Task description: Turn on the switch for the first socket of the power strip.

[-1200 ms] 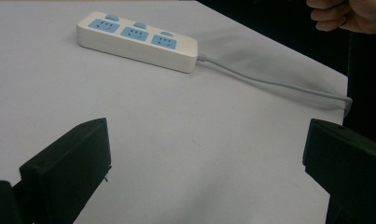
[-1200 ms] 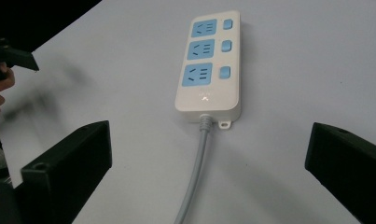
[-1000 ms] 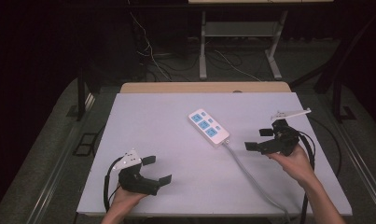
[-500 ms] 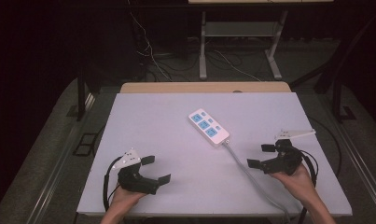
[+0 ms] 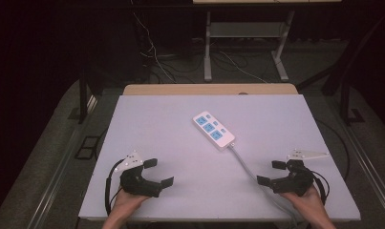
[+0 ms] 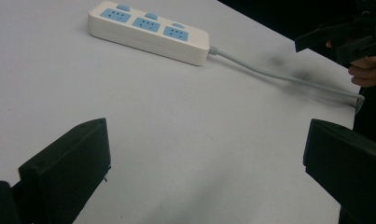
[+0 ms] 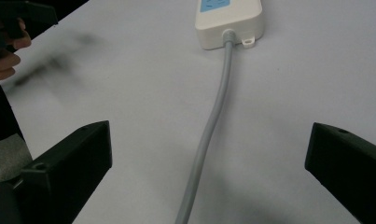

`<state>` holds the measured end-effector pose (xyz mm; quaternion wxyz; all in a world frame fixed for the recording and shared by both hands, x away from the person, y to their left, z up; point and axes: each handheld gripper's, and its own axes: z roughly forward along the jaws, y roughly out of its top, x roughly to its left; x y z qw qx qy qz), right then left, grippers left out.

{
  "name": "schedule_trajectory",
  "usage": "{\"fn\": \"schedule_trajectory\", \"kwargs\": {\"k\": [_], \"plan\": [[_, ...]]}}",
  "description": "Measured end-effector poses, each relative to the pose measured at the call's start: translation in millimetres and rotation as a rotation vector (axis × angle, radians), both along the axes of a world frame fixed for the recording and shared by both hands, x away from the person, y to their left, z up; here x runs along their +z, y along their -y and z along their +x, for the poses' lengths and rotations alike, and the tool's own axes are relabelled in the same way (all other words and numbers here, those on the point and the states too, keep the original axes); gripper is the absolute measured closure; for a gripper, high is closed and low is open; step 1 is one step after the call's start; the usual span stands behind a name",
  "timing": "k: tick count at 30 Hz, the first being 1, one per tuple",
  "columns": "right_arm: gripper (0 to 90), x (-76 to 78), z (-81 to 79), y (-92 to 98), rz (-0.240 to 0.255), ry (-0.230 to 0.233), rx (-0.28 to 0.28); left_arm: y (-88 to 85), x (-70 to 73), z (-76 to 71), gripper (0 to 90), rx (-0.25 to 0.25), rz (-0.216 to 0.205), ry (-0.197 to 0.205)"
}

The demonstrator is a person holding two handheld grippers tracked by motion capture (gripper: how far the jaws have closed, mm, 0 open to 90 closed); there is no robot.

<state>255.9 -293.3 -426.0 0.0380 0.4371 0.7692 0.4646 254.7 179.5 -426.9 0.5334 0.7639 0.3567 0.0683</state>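
- The table (image 5: 156, 124) has a pale, plain top, with a strip of wood showing along its far edge.
- A white power strip (image 5: 213, 130) with blue sockets lies flat on it, near the middle, set at a slant.
- Its grey cable (image 5: 245, 164) runs over the top toward the near right edge.

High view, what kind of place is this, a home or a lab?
Probably a lab or recording studio: a bare white table with one power strip on it, dark surroundings, and loose cables on the floor by a metal stand.
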Motion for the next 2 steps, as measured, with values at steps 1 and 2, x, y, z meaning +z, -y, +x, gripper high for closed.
{"fn": "schedule_trajectory", "kwargs": {"k": [1, 2], "plan": [[0.1, -0.5, -0.8, 0.7, 0.001, 0.005, -0.003, 0.0, -0.4, 0.3, 0.0, 0.0, 0.007, 0.0], [0.1, -0.3, -1.4, 1.1, 0.0, 0.009, -0.006, 0.2, -1.2, 0.8, 0.0, 0.004, 0.019, -0.001]]}}
